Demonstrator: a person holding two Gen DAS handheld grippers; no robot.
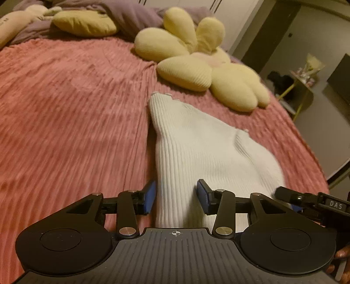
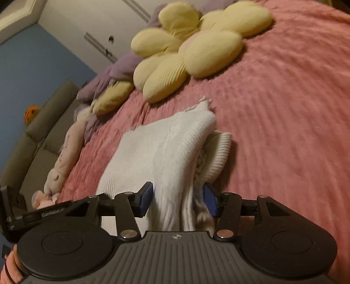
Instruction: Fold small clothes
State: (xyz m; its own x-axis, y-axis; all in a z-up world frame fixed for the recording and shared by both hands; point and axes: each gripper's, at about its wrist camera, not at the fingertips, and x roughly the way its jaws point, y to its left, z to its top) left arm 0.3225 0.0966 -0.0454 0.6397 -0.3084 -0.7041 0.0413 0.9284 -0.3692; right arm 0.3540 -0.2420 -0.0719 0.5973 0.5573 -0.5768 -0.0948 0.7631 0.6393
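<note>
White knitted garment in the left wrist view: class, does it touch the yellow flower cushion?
No. A strip of pink bedspread separates the white knitted garment from the yellow flower cushion.

1. Looking like a home bedroom: a bed [image 1: 72, 104] is taking up most of both views, wearing a pink ribbed blanket.
2. A yellow flower-shaped plush cushion [image 1: 196, 63] is lying on it, with a purple duvet [image 1: 131, 17] bunching up behind.
3. Pale stuffed toys [image 2: 65, 157] are sitting along the bed's edge.
4. A grey sofa [image 2: 43, 131] is standing beside the bed, against a blue wall [image 2: 32, 59].
5. White wardrobe doors [image 2: 91, 28] are showing at the back.
</note>
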